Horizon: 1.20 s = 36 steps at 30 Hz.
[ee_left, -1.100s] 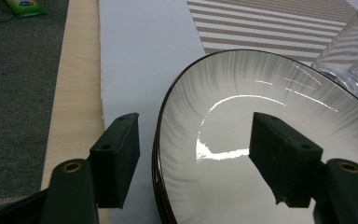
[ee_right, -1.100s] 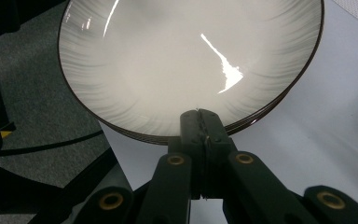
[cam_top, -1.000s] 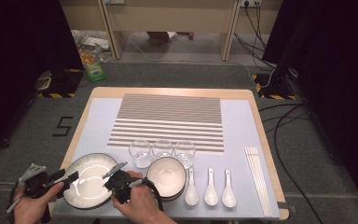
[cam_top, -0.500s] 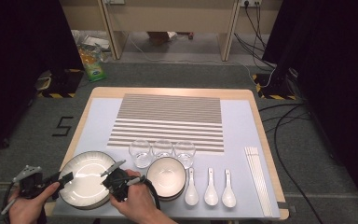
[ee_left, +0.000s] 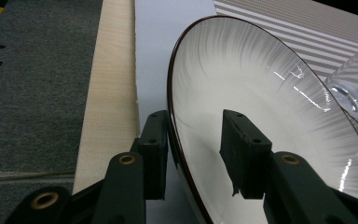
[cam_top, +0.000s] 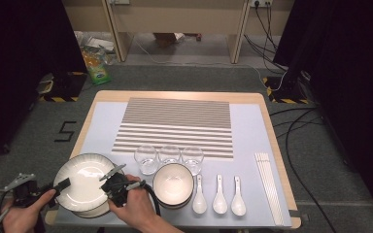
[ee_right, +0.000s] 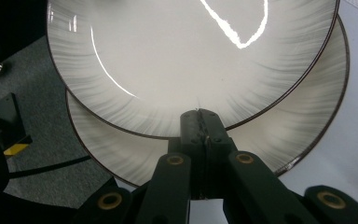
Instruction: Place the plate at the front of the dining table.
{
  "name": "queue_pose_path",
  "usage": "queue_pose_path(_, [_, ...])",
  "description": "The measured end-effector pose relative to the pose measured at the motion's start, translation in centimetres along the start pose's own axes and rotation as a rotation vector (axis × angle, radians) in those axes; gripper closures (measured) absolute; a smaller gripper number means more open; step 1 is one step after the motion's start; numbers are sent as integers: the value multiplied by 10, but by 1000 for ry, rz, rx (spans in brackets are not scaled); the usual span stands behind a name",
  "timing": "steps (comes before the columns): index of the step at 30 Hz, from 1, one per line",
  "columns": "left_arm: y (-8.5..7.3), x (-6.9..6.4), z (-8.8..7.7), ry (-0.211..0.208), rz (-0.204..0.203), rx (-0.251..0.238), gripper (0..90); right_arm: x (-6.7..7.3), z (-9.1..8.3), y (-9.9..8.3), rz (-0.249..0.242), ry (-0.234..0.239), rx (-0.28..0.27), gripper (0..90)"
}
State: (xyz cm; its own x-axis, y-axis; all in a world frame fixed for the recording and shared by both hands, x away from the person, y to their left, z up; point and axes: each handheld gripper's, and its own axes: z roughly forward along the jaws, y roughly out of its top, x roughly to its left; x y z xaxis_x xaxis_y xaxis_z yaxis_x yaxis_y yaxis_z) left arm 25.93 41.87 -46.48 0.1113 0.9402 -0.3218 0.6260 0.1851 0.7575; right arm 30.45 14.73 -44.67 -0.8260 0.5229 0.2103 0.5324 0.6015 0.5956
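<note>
Since the earlier frame the left tongs had been closing astride the top plate's left rim at lower left of the high view, not yet pinching, while the right tongs clamped its opposite rim, above the stack.

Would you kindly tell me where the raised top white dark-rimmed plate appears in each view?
High view: top white dark-rimmed plate, lower left.
Left gripper view: centre-right, rim between the jaws.
Right gripper view: upper half, rim pinched.
Shared landmark: lower plate beneath, peeking out in the high view.
</note>
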Motion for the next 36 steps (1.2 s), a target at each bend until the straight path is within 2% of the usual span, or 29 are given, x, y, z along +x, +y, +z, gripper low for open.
queue_pose_path(5, [0, 3, -4, -1, -27, -18, 652, 2, 3, 4, 7, -2, 11, 895])
queue_pose_path(7, [0, 5, -6, -4, -31, -15, 670, 2, 6, 5, 8, -3, 2, 895])
queue_pose_path(11, [0, 7, -8, 7, -54, -40, 726, 0, 10, 7, 8, 1, -6, 893])
queue_pose_path(12, [0, 8, -9, -4, -73, -49, 743, 0, 11, 7, 13, 6, -4, 890])
queue_pose_path(15, [1, 8, -12, -14, -79, -67, 769, -1, 13, 7, 34, 19, -2, 869])
queue_pose_path(25, [1, 8, -12, -11, -80, -102, 801, -5, 14, 4, 110, 73, -14, 715])
queue_pose_path(30, [-1, 10, -12, -2, -83, -104, 806, -10, 9, 4, 152, 53, -39, 673])
queue_pose_path(33, [-1, 10, -12, 4, -77, -106, 808, -11, 8, 5, 161, 47, -37, 670])
queue_pose_path(36, [-1, 9, -12, 9, -74, -106, 809, -13, 9, 7, 185, 21, -35, 670])
